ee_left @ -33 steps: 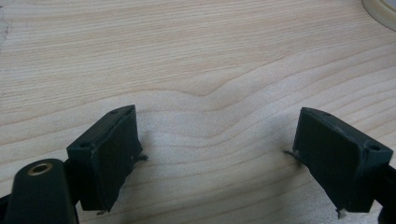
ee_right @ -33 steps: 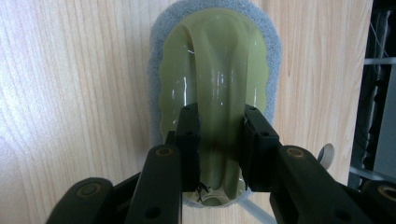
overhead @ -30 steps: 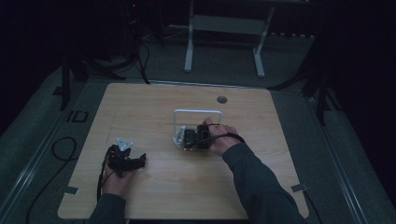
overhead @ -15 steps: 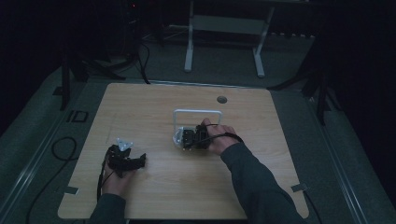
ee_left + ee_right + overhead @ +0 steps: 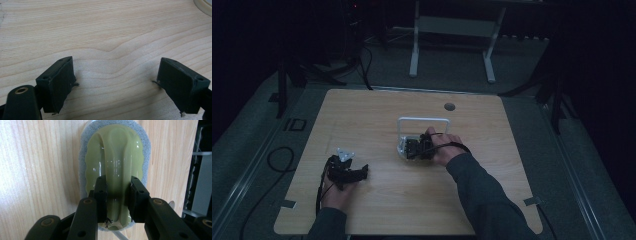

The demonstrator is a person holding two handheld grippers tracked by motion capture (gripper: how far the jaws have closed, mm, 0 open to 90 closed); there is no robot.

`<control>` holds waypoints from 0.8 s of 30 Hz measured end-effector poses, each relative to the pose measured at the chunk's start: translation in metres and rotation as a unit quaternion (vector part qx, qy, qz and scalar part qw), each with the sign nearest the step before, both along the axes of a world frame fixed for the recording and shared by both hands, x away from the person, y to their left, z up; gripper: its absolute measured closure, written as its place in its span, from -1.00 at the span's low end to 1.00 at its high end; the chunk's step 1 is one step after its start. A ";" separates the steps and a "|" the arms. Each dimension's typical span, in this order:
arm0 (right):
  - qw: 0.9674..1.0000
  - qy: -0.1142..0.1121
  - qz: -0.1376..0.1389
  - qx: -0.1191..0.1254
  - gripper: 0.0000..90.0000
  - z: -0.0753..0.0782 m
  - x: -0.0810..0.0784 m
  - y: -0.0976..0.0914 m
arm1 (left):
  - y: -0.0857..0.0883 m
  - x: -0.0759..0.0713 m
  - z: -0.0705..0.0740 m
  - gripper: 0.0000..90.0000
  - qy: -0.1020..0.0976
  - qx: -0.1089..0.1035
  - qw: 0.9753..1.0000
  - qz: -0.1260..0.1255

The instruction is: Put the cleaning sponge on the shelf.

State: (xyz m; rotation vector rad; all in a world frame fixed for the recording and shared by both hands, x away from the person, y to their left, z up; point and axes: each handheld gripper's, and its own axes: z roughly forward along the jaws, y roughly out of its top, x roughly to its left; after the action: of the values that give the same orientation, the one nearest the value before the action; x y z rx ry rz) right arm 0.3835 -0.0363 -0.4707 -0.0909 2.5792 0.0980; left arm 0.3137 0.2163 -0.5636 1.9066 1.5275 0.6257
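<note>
Near the centre of the table [image 5: 377,210], slightly toward three o'clock, we find the right gripper [image 5: 117,195] closed on the raised handle of a scrubbing sponge [image 5: 115,162], a pale green plastic back on a grey-blue pad that lies flat on the wood. Its two black jaws stand close together, one on each flank of the handle ridge, with the pads pressing on it. In the high view the right gripper [image 5: 418,148] sits just at the six o'clock side of a white wire rack [image 5: 423,120], which stands toward twelve o'clock of it. The left gripper [image 5: 346,171] rests at about eight o'clock of the table; the left gripper view shows its jaws set wide apart with bare wood between them and nothing held. We judge the step in hand to be the grip on the sponge, now secured, with the pad seemingly still on the table. The next move, in our judgement, calls for a steady lift or stroke with pressure kept even, clear of the rack.
</note>
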 end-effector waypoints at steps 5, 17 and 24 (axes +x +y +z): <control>1.000 -0.006 0.002 -0.002 0.59 -0.002 0.001 0.002 | 0.000 0.000 0.000 -0.68 0.000 0.000 1.000 0.000; 1.000 -0.017 -0.009 0.003 0.59 -0.004 0.004 0.002 | 0.000 0.000 0.000 -0.68 0.000 0.000 1.000 0.000; 0.999 -0.024 -0.022 0.005 0.59 -0.006 0.008 0.001 | 0.000 0.000 0.000 -0.68 0.000 0.000 1.000 0.000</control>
State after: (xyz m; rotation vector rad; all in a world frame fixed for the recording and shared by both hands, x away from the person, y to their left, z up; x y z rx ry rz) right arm 0.3918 -0.0353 -0.4762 -0.0325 2.5301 0.0921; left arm 0.3137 0.2163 -0.5637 1.9065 1.5274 0.6258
